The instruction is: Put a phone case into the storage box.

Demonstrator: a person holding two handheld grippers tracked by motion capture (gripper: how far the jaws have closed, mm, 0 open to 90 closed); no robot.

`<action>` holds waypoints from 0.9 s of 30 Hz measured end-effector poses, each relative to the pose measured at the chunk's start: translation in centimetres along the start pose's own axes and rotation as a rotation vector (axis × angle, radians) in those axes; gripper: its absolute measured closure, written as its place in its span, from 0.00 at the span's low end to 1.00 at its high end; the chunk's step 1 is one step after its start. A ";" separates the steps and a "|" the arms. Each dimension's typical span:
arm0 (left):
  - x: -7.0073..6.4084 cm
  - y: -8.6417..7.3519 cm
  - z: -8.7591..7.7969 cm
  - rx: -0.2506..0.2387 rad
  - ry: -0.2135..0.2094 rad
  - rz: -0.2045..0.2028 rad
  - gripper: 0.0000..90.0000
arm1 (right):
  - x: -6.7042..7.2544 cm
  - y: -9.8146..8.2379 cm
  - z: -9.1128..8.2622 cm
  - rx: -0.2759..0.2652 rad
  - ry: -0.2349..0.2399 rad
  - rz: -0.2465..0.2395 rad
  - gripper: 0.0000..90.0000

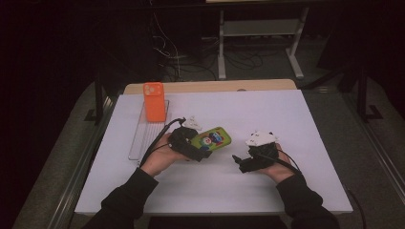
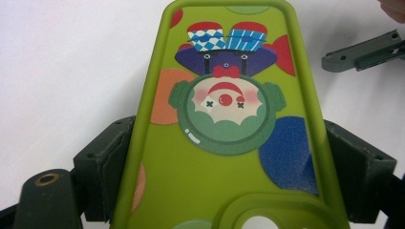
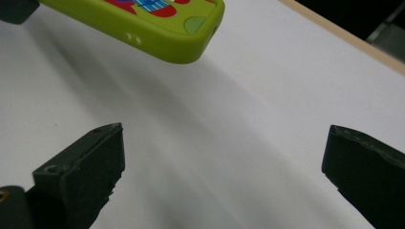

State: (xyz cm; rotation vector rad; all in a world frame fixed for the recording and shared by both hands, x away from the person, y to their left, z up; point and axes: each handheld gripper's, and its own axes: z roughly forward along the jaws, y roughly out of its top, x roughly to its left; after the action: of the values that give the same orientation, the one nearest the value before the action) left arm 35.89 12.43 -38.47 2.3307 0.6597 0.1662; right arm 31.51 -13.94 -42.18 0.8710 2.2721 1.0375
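The green phone case (image 2: 224, 143) is seen clamped between the two black jaws of the left gripper (image 2: 224, 171), one pad pressed against each long edge at the lower left and lower right of the left gripper view. The printed clown figure appears upside down there, and the camera cut-out of the case sits at the bottom edge, nearest the gripper body. In the high view the case is found just left of the frame's centre, jutting up and to the right out of the left gripper (image 1: 191, 145), above the white table (image 1: 286, 114).

The right gripper (image 3: 224, 176) is shown with its jaws standing wide apart and nothing between them. In the right gripper view the rounded end of the case (image 3: 157, 28) is seen at the upper left, well clear of both jaws. In the high view the right gripper (image 1: 241, 162) is placed to the right of the case, apart from it.

An orange phone case (image 1: 154, 101) is stood upright on a clear tray (image 1: 138, 138) at the upper left of the table.
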 end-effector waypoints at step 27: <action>-0.3 0.0 0.5 0.016 -0.001 0.005 0.17 | 3.3 0.3 0.1 -0.040 -0.219 -0.531 0.00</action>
State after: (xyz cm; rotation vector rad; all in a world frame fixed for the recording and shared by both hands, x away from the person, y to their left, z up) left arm 35.77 12.00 -38.84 2.3473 0.6566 0.1622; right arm 29.45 -11.40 -42.59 0.3103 2.1138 0.7039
